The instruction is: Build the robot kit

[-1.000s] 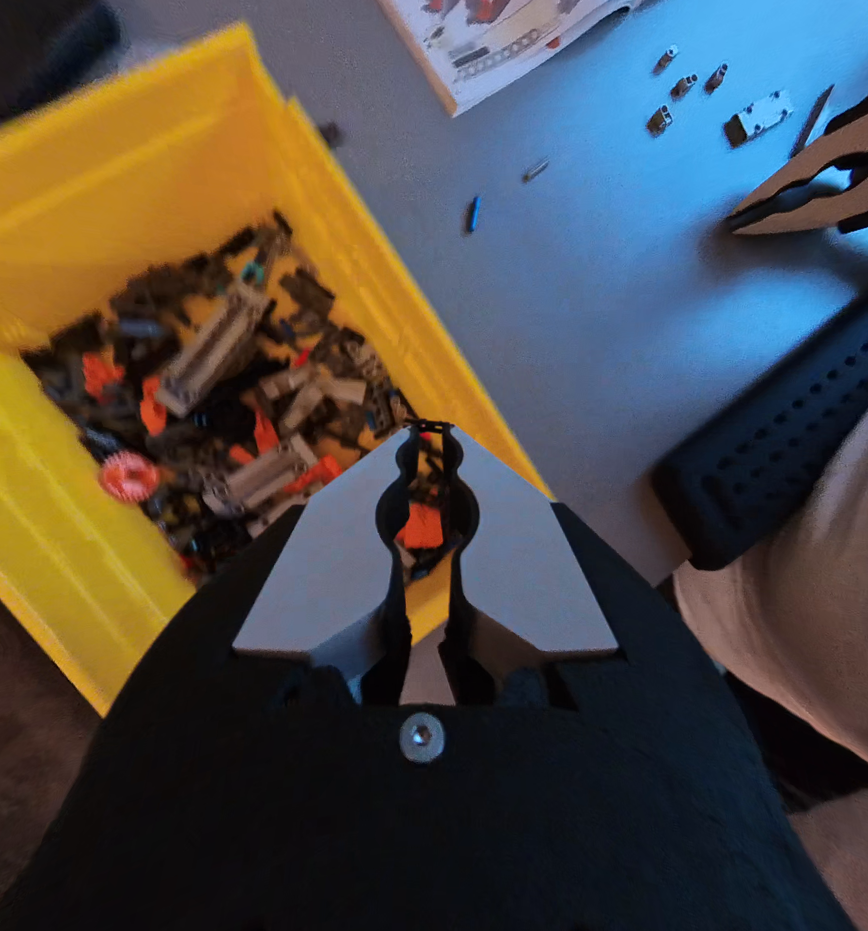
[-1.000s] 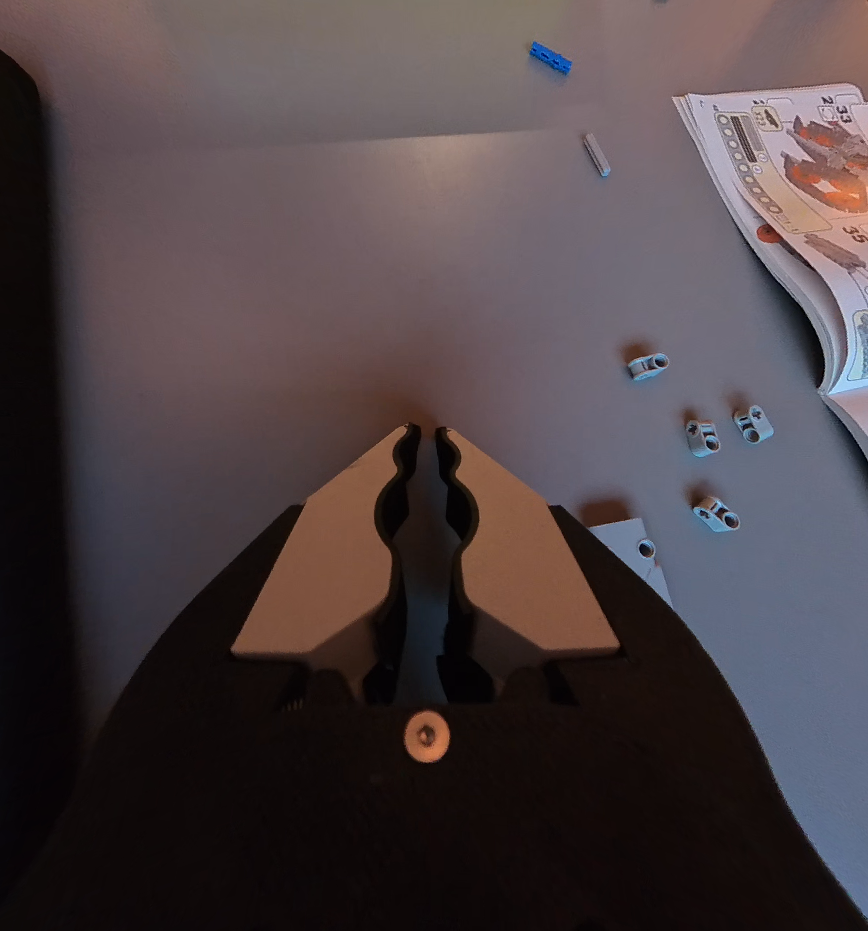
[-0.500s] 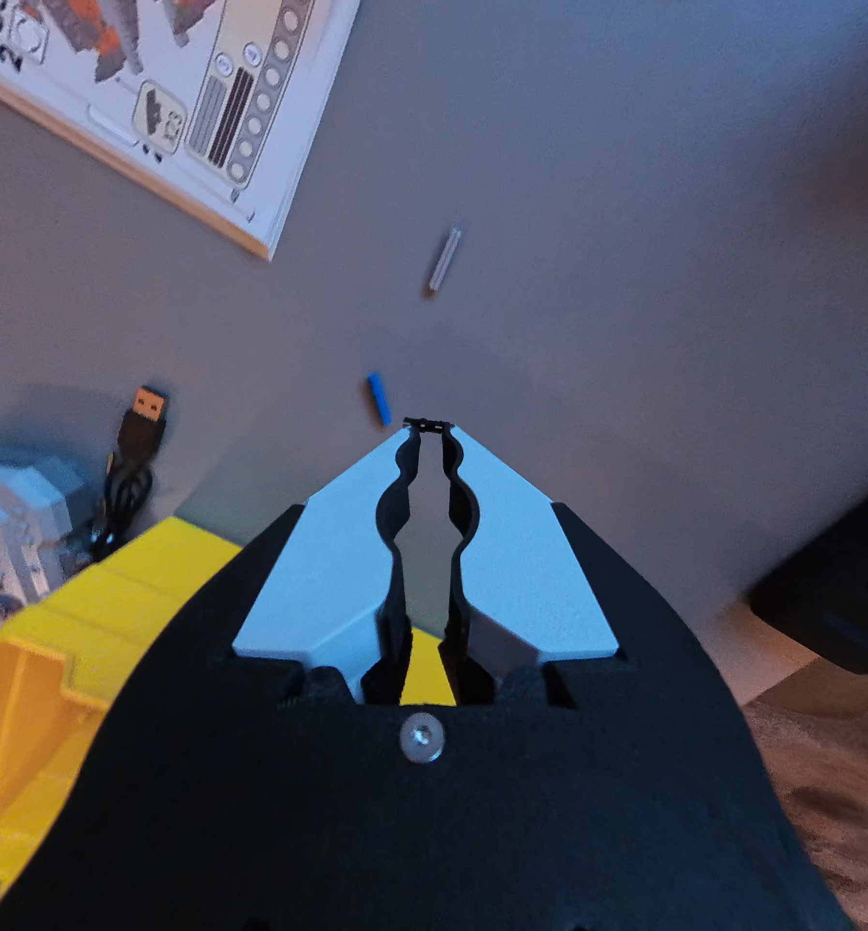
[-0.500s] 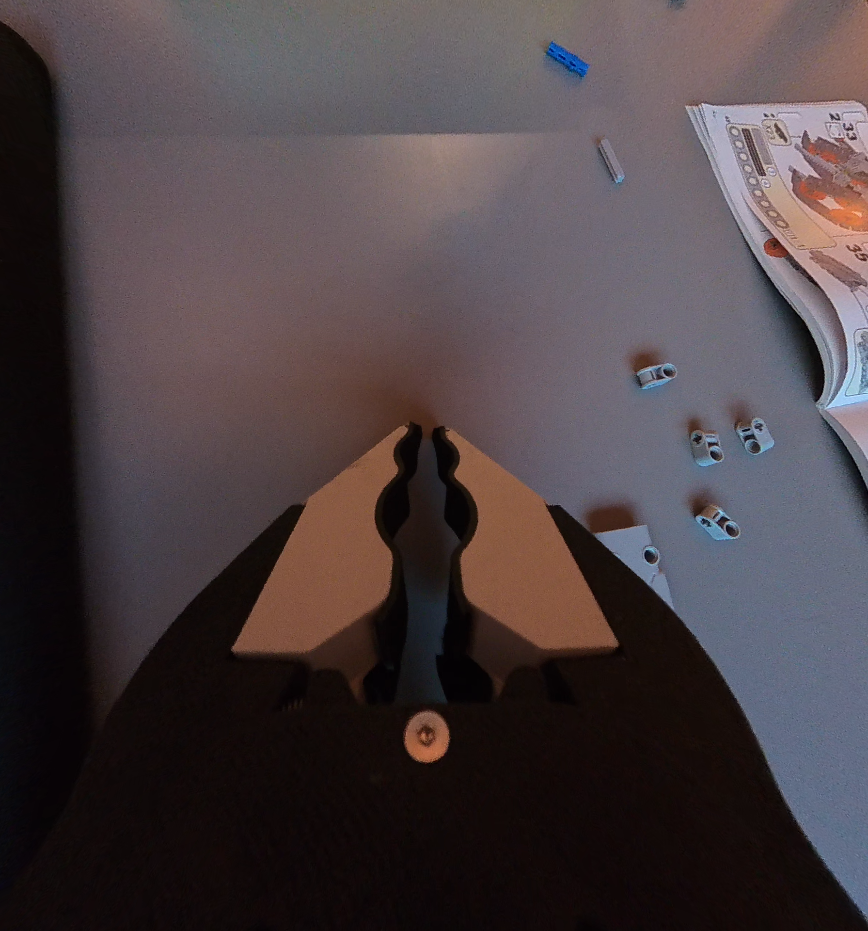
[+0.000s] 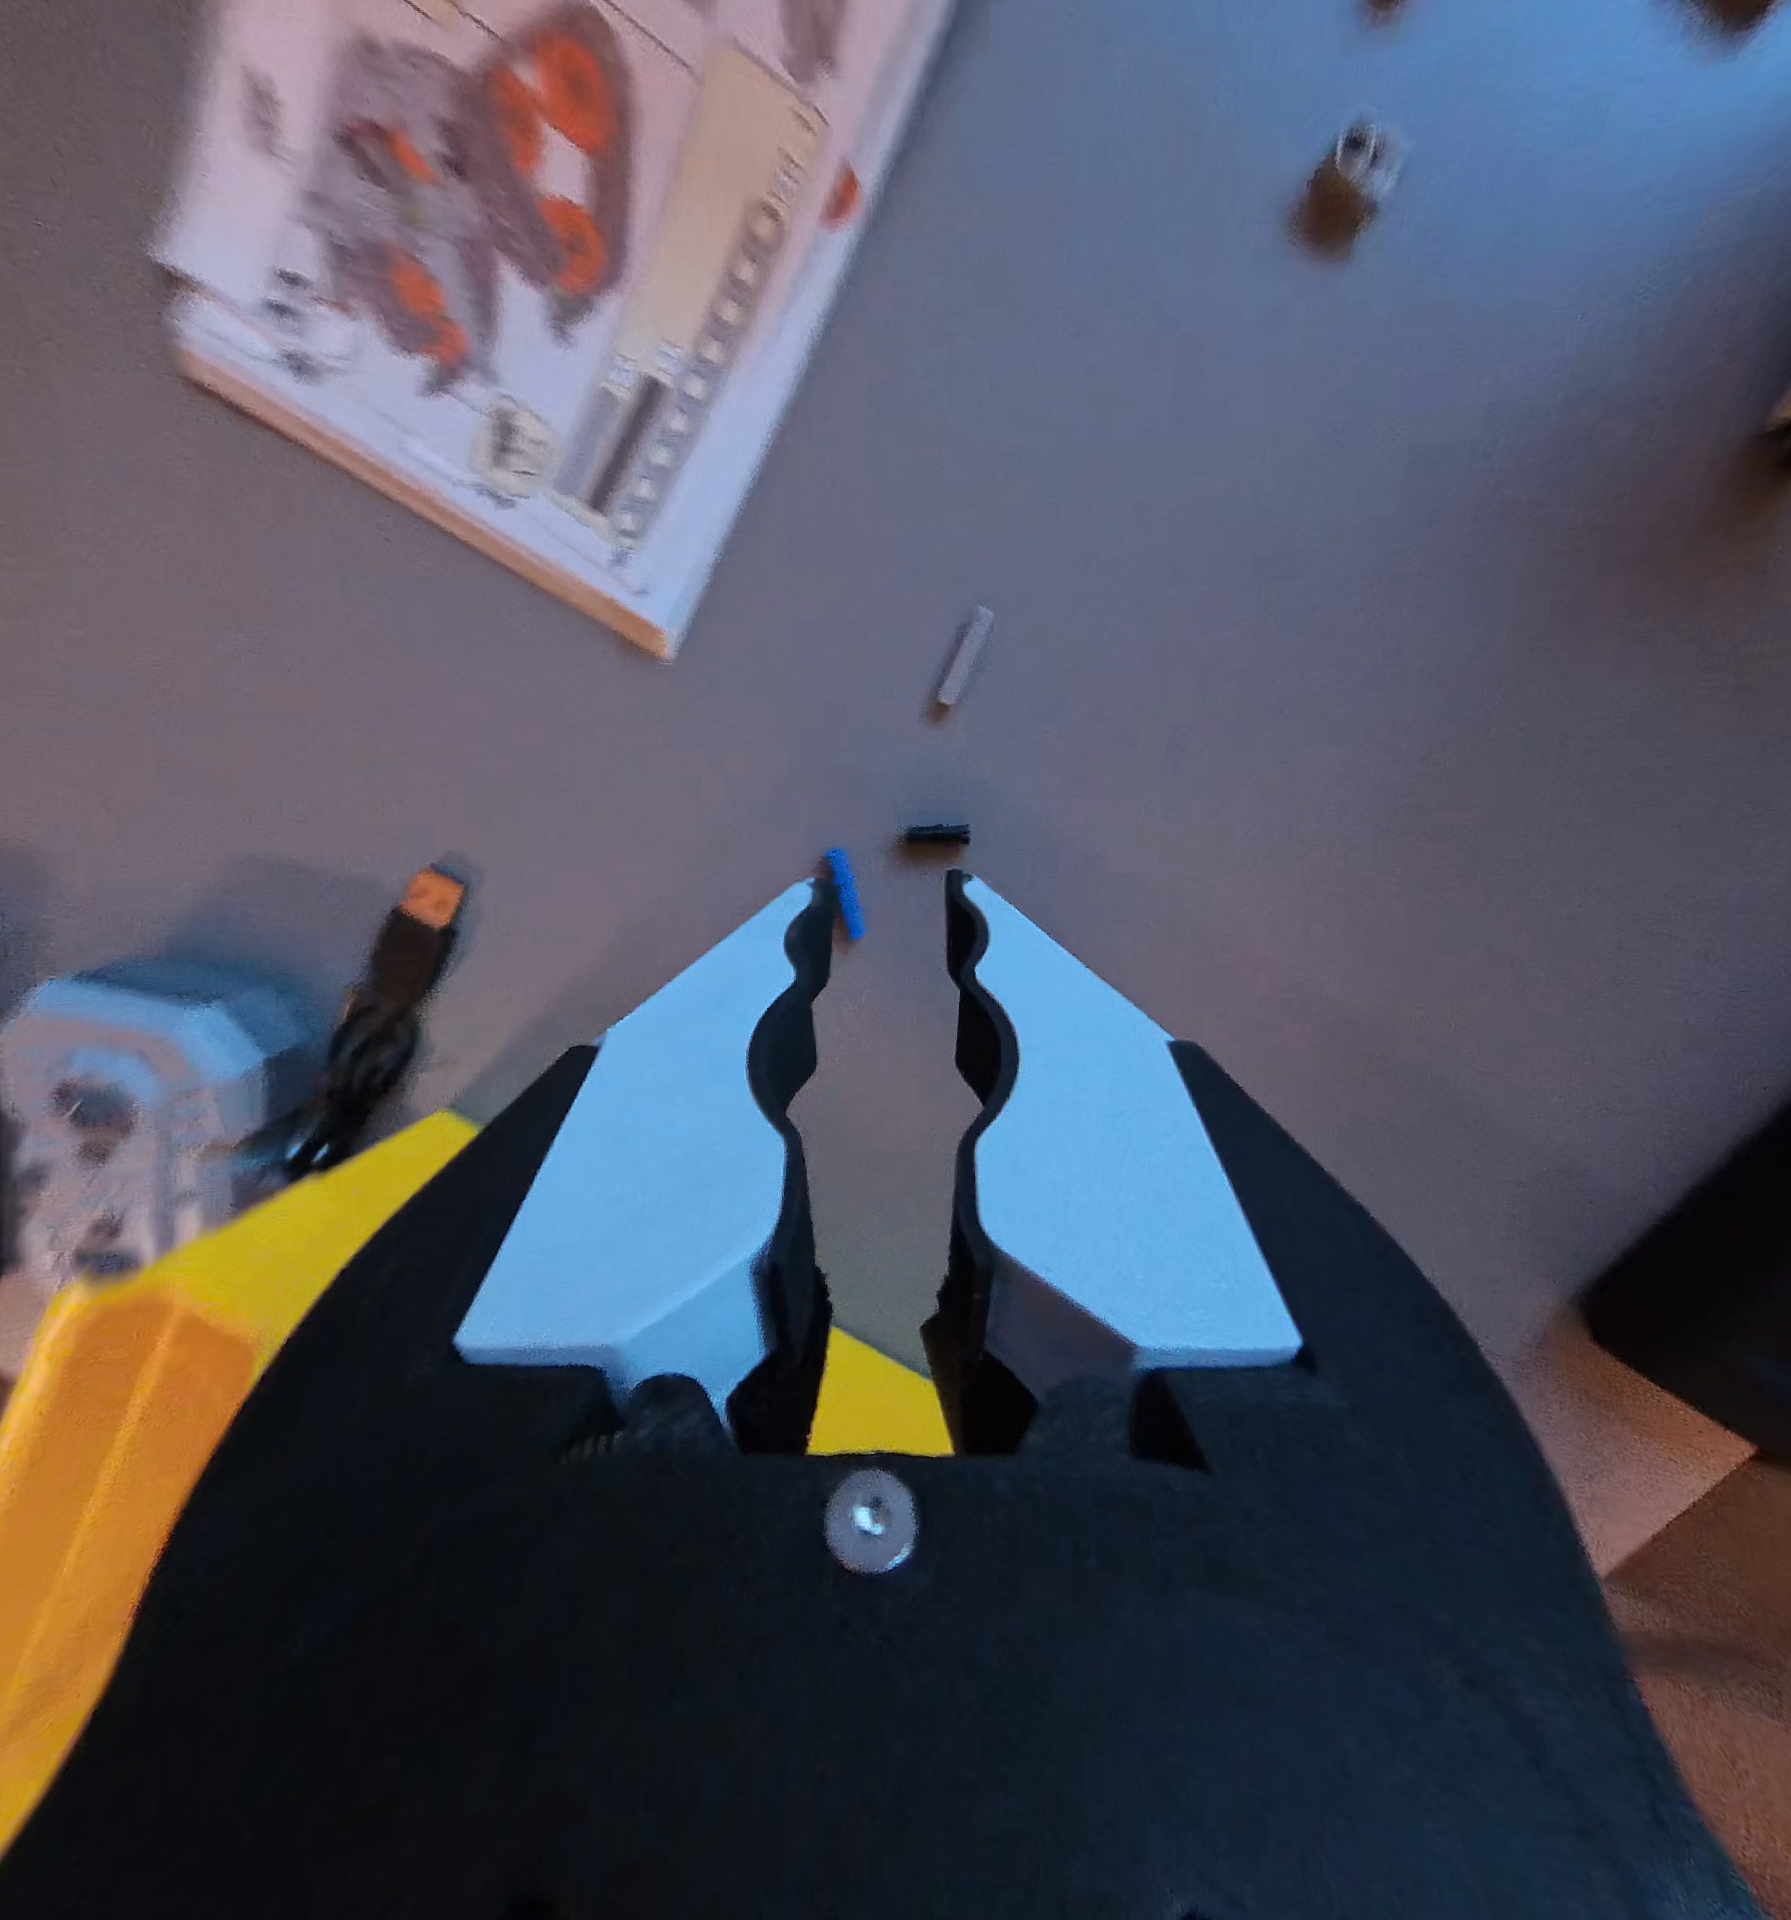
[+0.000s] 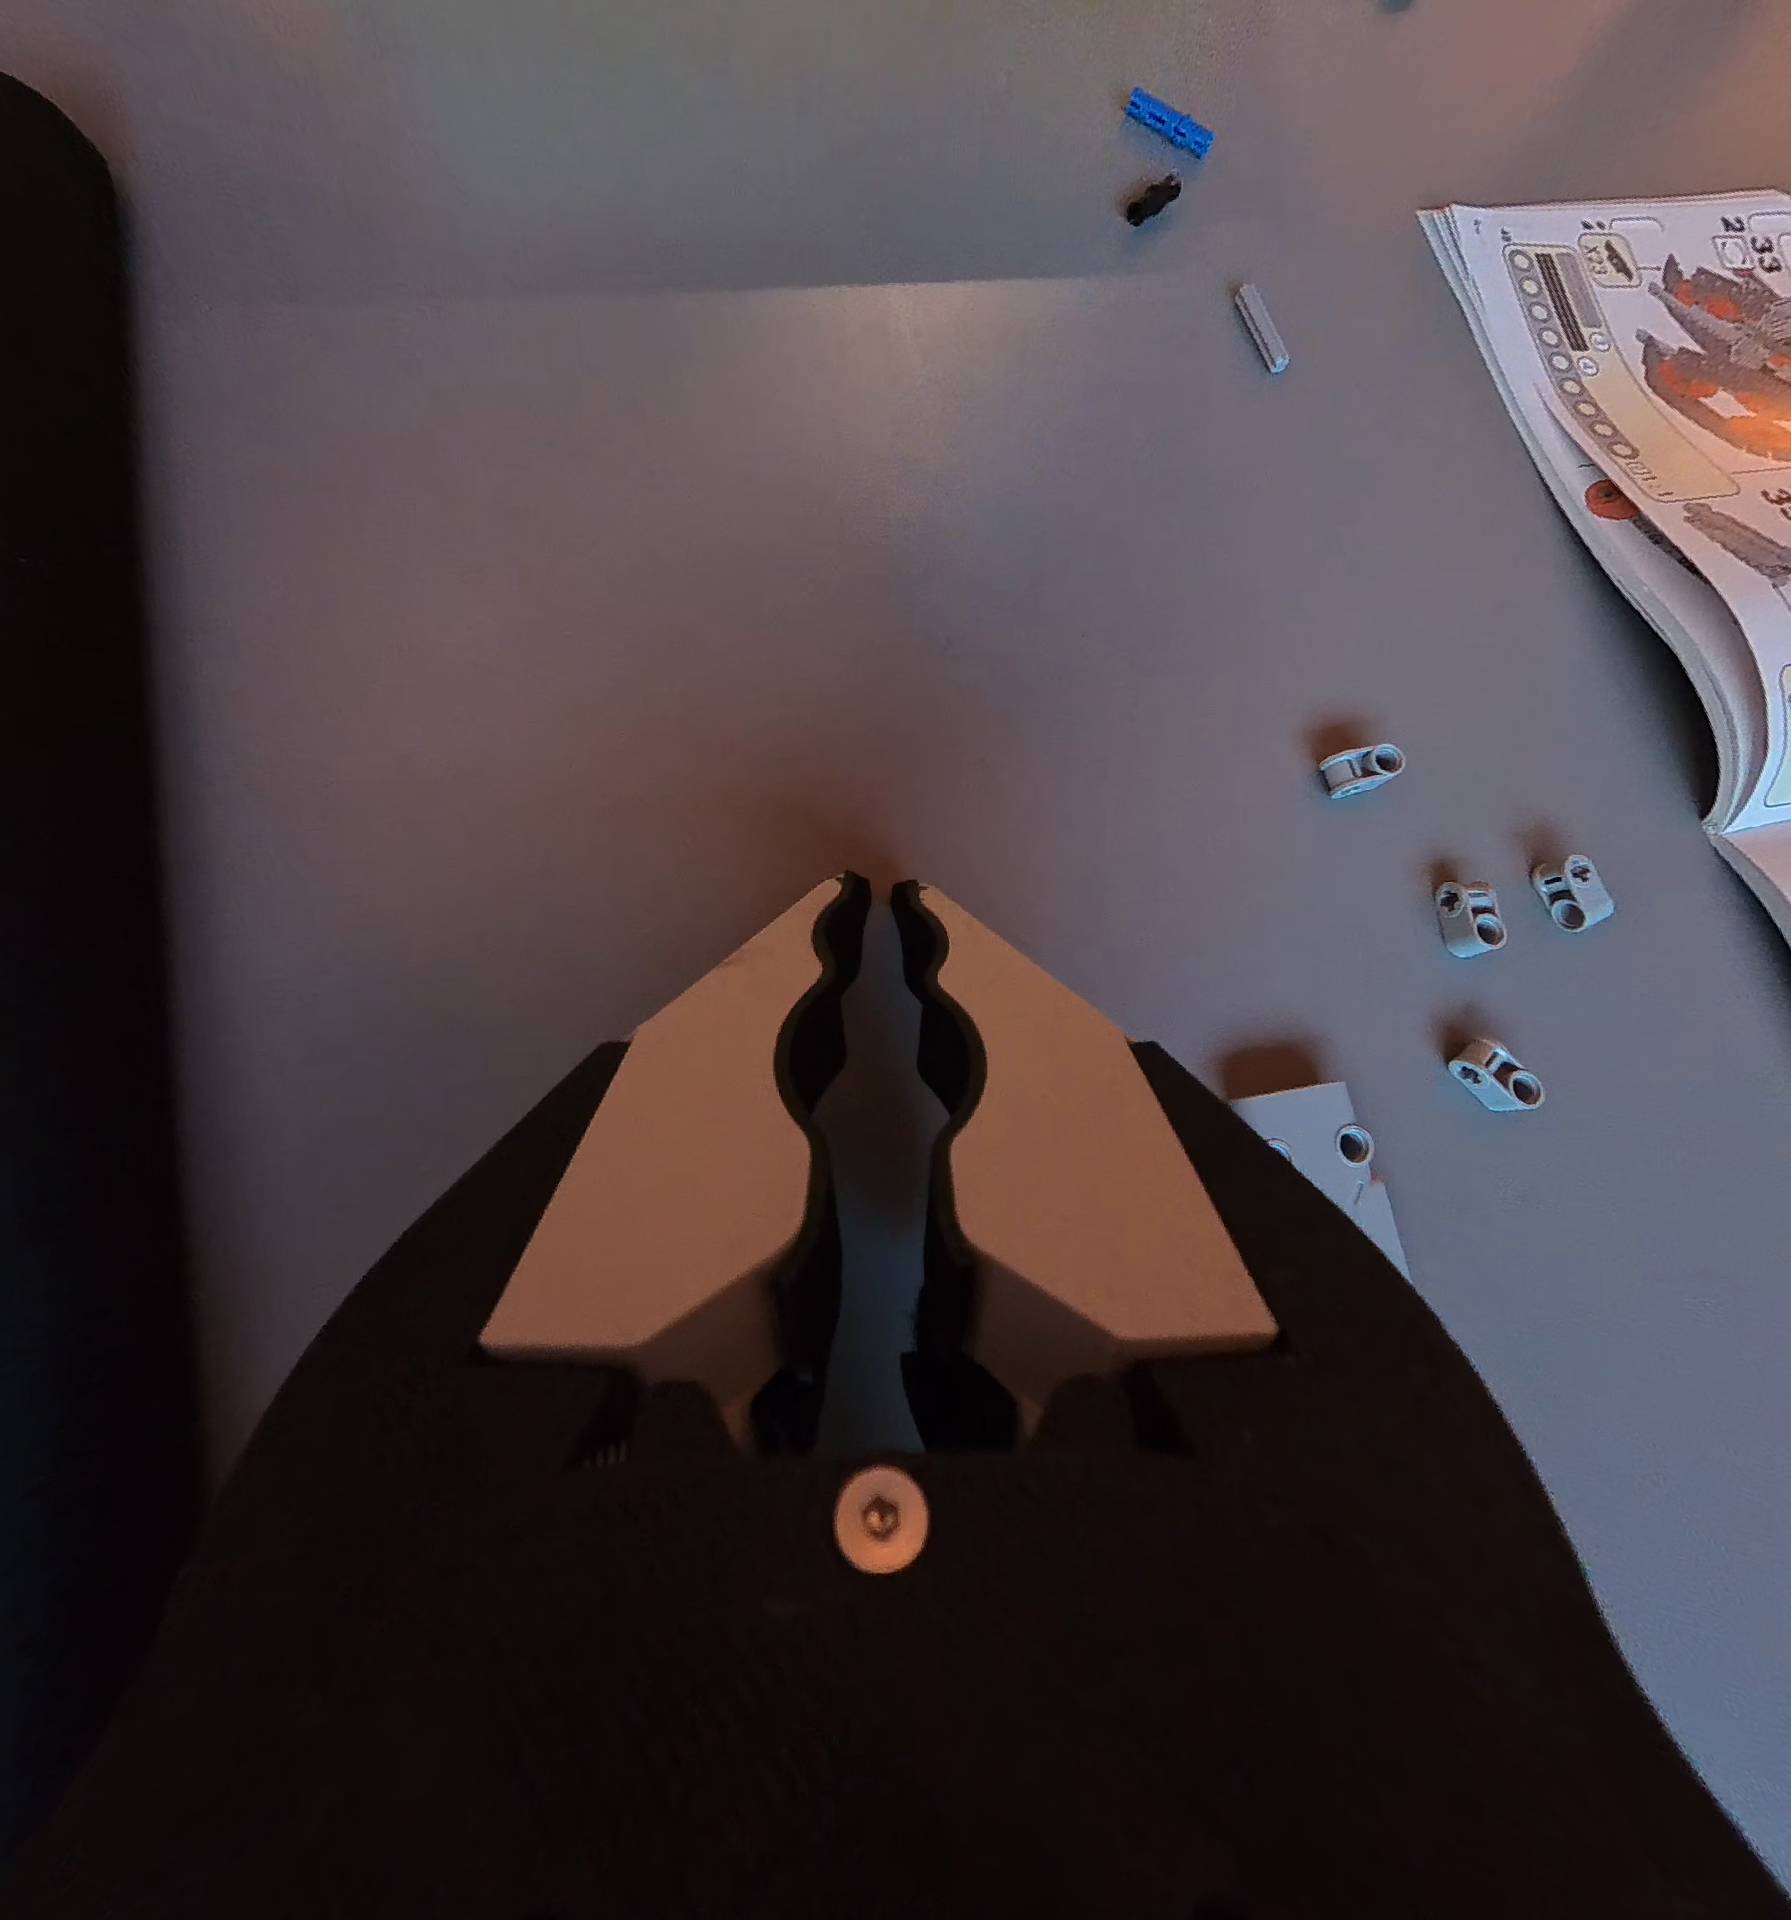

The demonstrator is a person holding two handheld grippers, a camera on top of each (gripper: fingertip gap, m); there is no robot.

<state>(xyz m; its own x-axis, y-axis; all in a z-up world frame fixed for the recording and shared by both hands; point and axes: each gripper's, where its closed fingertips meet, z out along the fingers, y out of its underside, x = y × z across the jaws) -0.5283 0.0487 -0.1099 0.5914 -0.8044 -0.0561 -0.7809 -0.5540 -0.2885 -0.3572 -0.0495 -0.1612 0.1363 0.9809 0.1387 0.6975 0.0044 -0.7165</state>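
— Now, what is the left tool doing?

— It is hanging over the grey bench with its fingers spread apart and nothing between them. A small black pin is lying on the bench just past the fingertips, in the middle of the left wrist frame.

— Which way is the pin pointing?

— Its long axis is running left to right across the frame, so it is lying crosswise to the fingers, just off the line of the gap between them. A blue pin is sitting just beside the left fingertip, angled more along the fingers. A grey axle is lying farther up the frame, apart from both.

— And around them?

— An open instruction booklet is filling the upper left. A yellow bin is showing at lower left, partly under the tool, with a black USB cable and a blurred grey device beside it.

— What about the right tool?

— Its fingers are sitting almost together, only a thin slit showing at the tips, and it is gripping nothing. It is pointing at bare bench. In its frame both pins are lying far off at upper right, so the left tool is much the nearer one.

— Anything closer to the right one?

— A grey plate is peeking out beside its body at right, and four small grey connectors are scattered beyond that.
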